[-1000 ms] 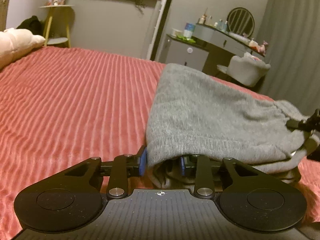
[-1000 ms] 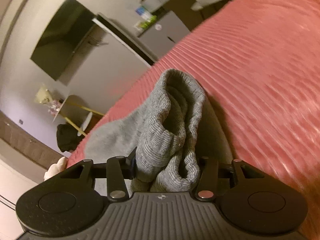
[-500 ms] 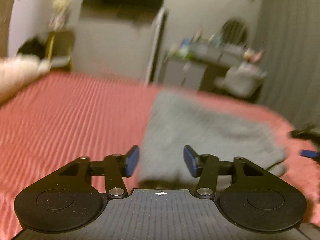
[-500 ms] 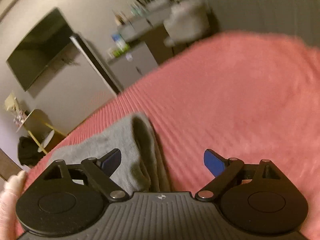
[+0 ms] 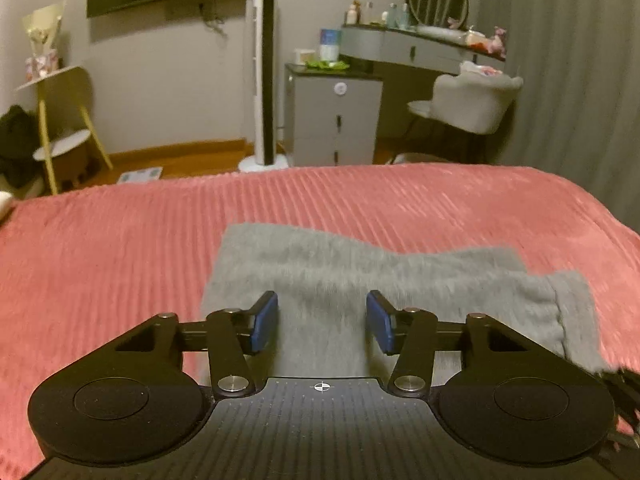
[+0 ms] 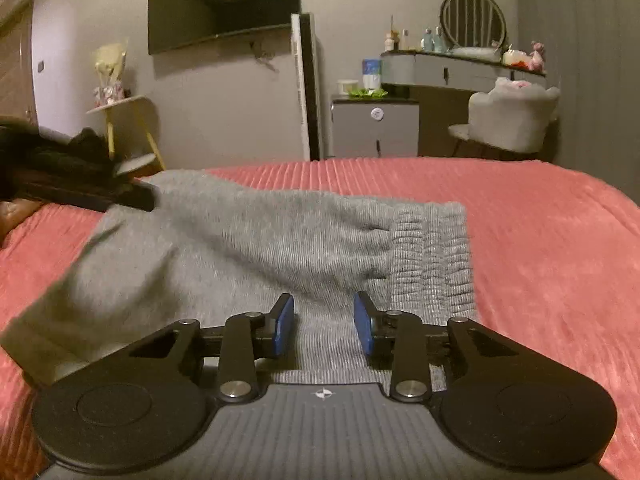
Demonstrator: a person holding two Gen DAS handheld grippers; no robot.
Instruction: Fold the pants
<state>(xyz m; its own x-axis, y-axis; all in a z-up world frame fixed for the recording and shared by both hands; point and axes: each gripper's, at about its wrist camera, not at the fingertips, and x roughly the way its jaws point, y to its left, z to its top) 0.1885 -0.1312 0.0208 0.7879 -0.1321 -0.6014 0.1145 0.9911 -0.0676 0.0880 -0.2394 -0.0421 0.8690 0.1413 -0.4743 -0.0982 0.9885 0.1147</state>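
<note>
— So, where are the pants lying right now?

— They are lying folded on the bed, toward its far edge, a soft grey knit bundle resting on a pink-red cover with fine raised ribs running across it.

— What is the fabric looking like up close?

— In the right wrist view the pants are showing a fine ribbed weave, and the waistband is sitting at the right end, gathered into puckered elastic rows. The left end is drooping toward the near edge of the bed, slightly blurred.

— And the left gripper?

— Its jaws are standing apart, released, with the blue pads framing the grey cloth below them and gripping nothing.

— Is the right gripper holding anything?

— No, its jaws are also standing apart, a bit narrower, hanging over the cloth just left of the waistband without pinching it.

— Anything sitting beyond the bed?

— A grey cabinet is standing past the far edge with small containers on top; what they are holding I cannot tell. A tufted grey chair is sitting beside a curved vanity with a round mirror and little bottles.
</note>
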